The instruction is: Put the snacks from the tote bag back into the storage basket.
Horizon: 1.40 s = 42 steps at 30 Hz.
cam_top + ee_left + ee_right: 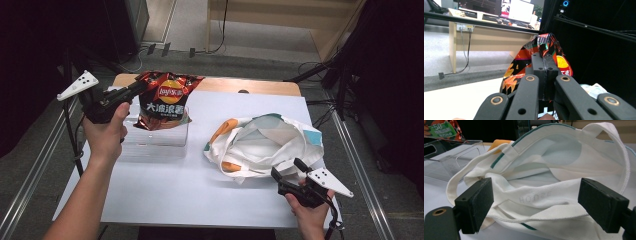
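Chip bag (pixel 165 100) clamped (left gripper (pixel 545 68)), tote (pixel 554 182) mouth gaping

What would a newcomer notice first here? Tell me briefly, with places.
The shiny red-orange chip bag stands out at the table's far left, pinched at its top edge by the left tongs above a clear plastic bin. To the right lies a white tote bag, its mouth gaping, with the right tongs open at its near edge.
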### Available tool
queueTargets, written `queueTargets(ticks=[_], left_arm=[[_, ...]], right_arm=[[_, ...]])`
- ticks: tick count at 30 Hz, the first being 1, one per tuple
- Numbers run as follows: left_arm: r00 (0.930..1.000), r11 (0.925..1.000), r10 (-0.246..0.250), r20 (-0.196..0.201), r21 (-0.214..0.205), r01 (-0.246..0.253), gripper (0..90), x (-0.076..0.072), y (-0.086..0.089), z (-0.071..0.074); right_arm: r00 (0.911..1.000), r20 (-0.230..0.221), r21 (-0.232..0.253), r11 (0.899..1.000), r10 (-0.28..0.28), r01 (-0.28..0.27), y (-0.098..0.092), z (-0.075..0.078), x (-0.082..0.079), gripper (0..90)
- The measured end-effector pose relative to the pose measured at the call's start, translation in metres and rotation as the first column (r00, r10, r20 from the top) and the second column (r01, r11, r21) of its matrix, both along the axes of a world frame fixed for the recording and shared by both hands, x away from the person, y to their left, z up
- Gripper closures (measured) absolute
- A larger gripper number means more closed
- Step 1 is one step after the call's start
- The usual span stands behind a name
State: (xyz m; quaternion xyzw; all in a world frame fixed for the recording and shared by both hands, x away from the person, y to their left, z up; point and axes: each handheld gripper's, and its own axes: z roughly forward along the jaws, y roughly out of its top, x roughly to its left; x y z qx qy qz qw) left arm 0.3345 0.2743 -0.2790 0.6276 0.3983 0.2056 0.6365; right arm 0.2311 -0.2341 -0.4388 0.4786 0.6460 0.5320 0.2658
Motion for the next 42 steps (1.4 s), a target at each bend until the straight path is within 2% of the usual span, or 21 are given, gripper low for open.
queueTargets(ticks=[6, 10, 17, 19, 21, 23, 24, 26, 28, 29, 30, 31, 32, 34, 36, 38, 40, 42], left_arm=[[0.9995, 0.9997, 0.025, -0.022, -0.007, -0.025, 90.0, 0.004, 0.014, -0.011], [0.9978, 0.9986, 0.051, -0.042, 0.016, -0.050, 90.0, 0.009, 0.020, -0.022], [0.9909, 0.9983, 0.057, -0.122, 0.019, -0.055, 90.0, 0.023, 0.033, -0.053], [0.9873, 0.9980, 0.056, -0.149, 0.039, -0.050, 90.0, 0.026, 0.036, -0.064], [0.9865, 0.9974, 0.064, -0.151, 0.043, -0.059, 90.0, 0.026, 0.038, -0.071], [0.9801, 0.9952, 0.091, -0.177, 0.052, -0.083, 88.5, 0.026, 0.041, -0.077], [0.9757, 0.9936, 0.103, -0.193, 0.066, -0.092, 80.6, 0.026, 0.041, -0.081], [0.9707, 0.9935, 0.097, -0.220, 0.080, -0.082, 71.2, 0.025, 0.040, -0.088], [0.9595, 0.9886, 0.130, -0.250, 0.108, -0.105, 59.8, 0.024, 0.036, -0.096], [0.9510, 0.9881, 0.139, -0.276, 0.103, -0.114, 57.0, 0.023, 0.035, -0.102], [0.9471, 0.9883, 0.143, -0.287, 0.093, -0.121, 52.4, 0.023, 0.034, -0.105], [0.9437, 0.9884, 0.147, -0.296, 0.082, -0.128, 52.7, 0.021, 0.033, -0.109], [0.9439, 0.9891, 0.143, -0.298, 0.078, -0.125, 57.2, 0.021, 0.033, -0.111], [0.9430, 0.9859, 0.158, -0.293, 0.098, -0.135, 70.1, 0.020, 0.031, -0.112], [0.9430, 0.9869, 0.149, -0.298, 0.105, -0.123, 84.8, 0.022, 0.031, -0.111], [0.9412, 0.9872, 0.139, -0.308, 0.118, -0.107, 90.0, 0.024, 0.032, -0.109], [0.9440, 0.9873, 0.123, -0.306, 0.134, -0.085, 90.0, 0.027, 0.034, -0.107], [0.9367, 0.9906, 0.100, -0.335, 0.121, -0.063, 90.0, 0.033, 0.041, -0.106]], right_arm=[[1.0000, -0.004, -0.003, 1.000, -0.001, 0.001, 0.002, -0.001, 0.000, 13.4], [1.0000, -0.002, -0.011, 1.000, 0.001, -0.001, 0.003, -0.001, 0.000, 13.4], [1.0000, -0.006, -0.011, 1.000, 0.000, -0.001, 0.004, -0.001, 0.000, 13.5], [1.0000, -0.008, -0.011, 1.000, 0.001, -0.001, 0.004, -0.002, 0.000, 13.6], [1.0000, -0.010, -0.018, 1.000, 0.001, -0.001, 0.004, -0.002, 0.000, 13.6], [0.9999, -0.012, -0.017, 1.000, 0.000, 0.000, 0.005, -0.003, 0.000, 13.6], [0.9999, -0.014, -0.016, 1.000, 0.000, 0.000, 0.005, -0.003, 0.001, 13.6], [0.9999, -0.015, -0.015, 1.000, -0.001, 0.001, 0.005, -0.003, 0.001, 13.6], [0.9999, -0.016, -0.015, 1.000, 0.001, -0.001, 0.006, -0.003, 0.001, 13.6], [0.9999, -0.014, -0.019, 1.000, 0.002, -0.002, 0.006, -0.003, 0.001, 13.6], [0.9999, -0.016, -0.017, 1.000, 0.003, -0.004, 0.007, -0.004, 0.001, 13.6], [0.9999, -0.016, -0.018, 1.000, 0.004, -0.004, 0.008, -0.004, 0.001, 13.6], [0.9998, -0.019, -0.018, 1.000, 0.003, -0.003, 0.008, -0.004, 0.001, 13.7], [0.9998, -0.019, -0.017, 1.000, 0.005, -0.006, 0.009, -0.004, 0.001, 13.7], [0.9998, -0.021, -0.018, 1.000, 0.007, -0.007, 0.010, -0.004, 0.001, 13.7], [0.9997, -0.025, -0.020, 1.000, 0.005, -0.006, 0.010, -0.005, 0.002, 13.7], [0.9996, -0.027, -0.018, 1.000, 0.003, -0.004, 0.010, -0.005, 0.002, 13.7], [0.9996, -0.027, -0.017, 1.000, 0.002, -0.002, 0.009, -0.005, 0.002, 13.8]])
